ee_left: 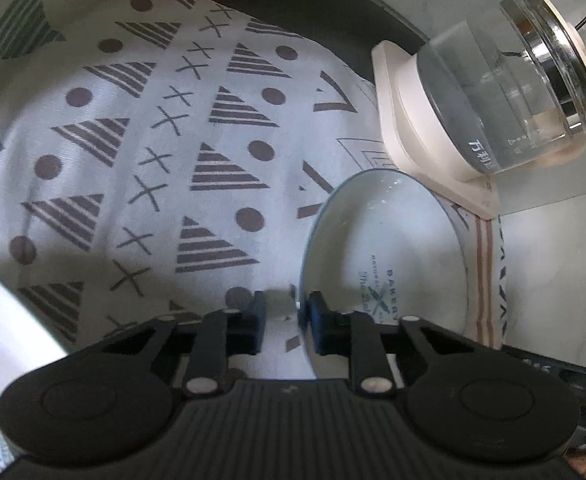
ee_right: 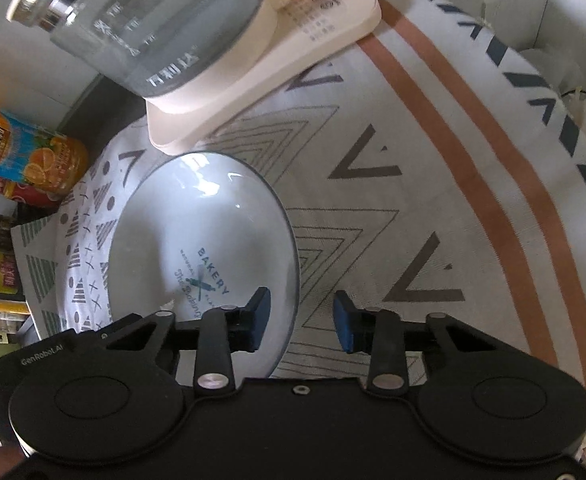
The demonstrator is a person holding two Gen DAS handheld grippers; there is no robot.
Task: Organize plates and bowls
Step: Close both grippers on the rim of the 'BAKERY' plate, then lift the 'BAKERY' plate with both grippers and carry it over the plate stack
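White glazed bowl [ee_right: 201, 248]: upright on your patterned cloth [ee_right: 413, 220], beside the glass kettle [ee_right: 165, 28].
Left gripper [ee_left: 285, 322]: parted, straddling the rim.
Right gripper [ee_right: 302, 318]: parted, straddling the opposite rim; contact unclear.
Second white dish [ee_left: 1, 344]: cropped.

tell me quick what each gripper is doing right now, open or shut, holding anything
Left gripper: open, straddling the rim of the bakery bowl, not clamped.
Right gripper: open, straddling the bowl's opposite rim, holding nothing.
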